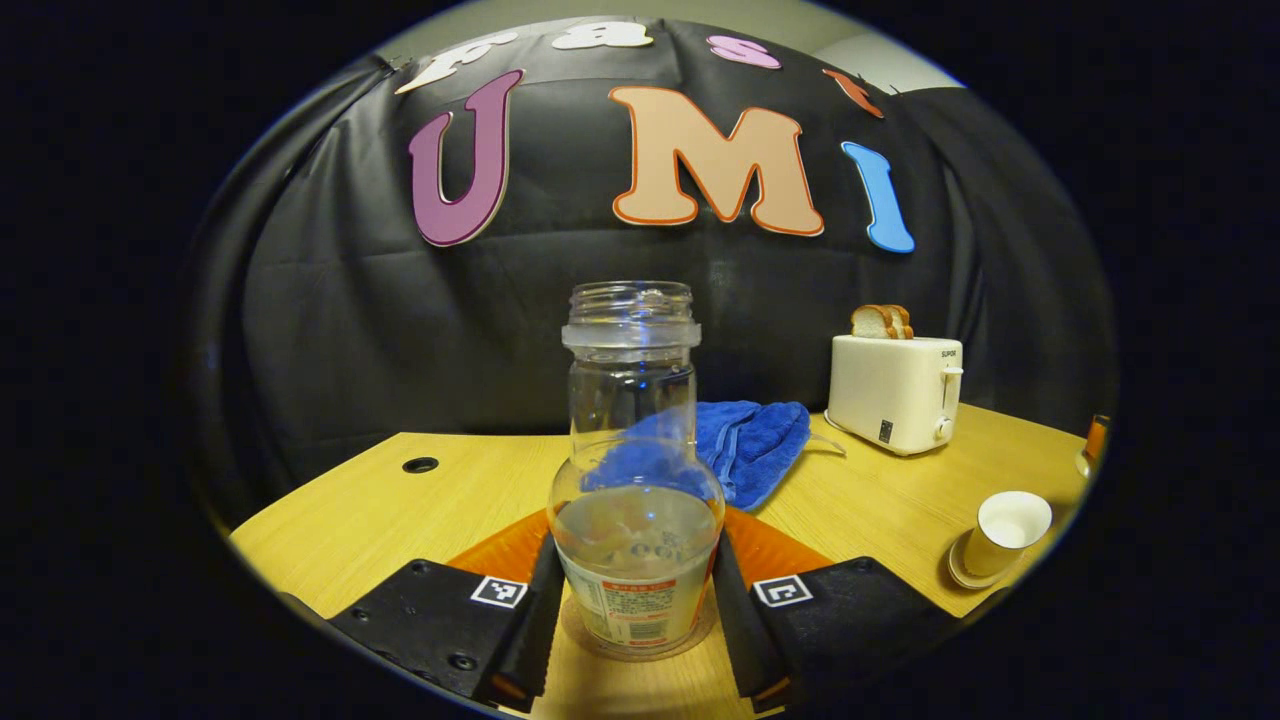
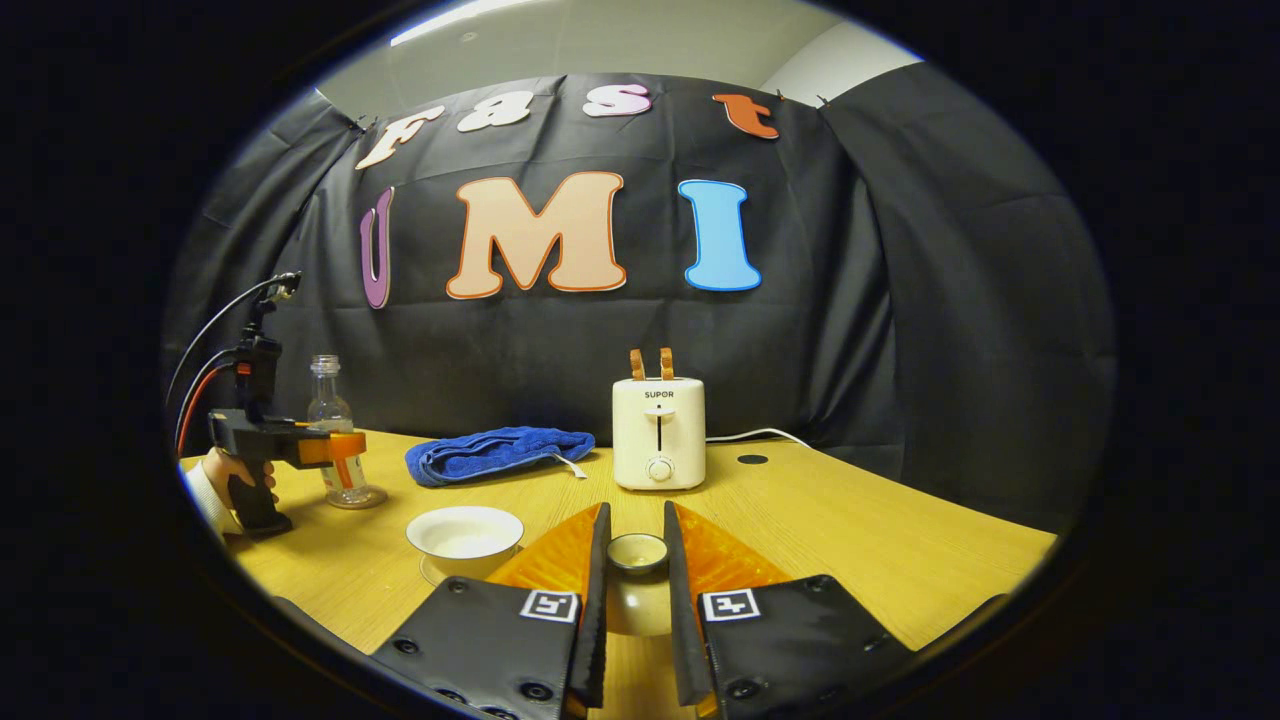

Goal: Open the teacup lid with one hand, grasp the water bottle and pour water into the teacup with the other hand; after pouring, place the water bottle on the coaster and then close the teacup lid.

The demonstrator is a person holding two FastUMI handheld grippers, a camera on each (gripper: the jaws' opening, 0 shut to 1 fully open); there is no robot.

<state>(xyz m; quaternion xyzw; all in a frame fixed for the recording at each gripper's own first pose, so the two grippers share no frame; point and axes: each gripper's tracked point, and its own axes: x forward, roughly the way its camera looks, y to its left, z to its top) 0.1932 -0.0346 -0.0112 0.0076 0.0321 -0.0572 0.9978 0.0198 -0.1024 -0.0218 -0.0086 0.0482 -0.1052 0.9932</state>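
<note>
- The water bottle (image 1: 634, 470) stands upright, uncapped mouth up, on a clear coaster (image 1: 640, 640) on the tabletop (image 1: 400, 500).
- Left tongs (image 1: 635, 610) flank its base; whether they pinch it, I cannot tell.
- Right tongs (image 2: 636, 580) pinch the teacup lid (image 2: 637, 553), knob up, beside the open teacup (image 2: 465, 532).

A blue towel (image 2: 498, 452) lies beside a white toaster (image 2: 659, 433).

dim booth — light from above | sharp centre | edges bowed
</note>
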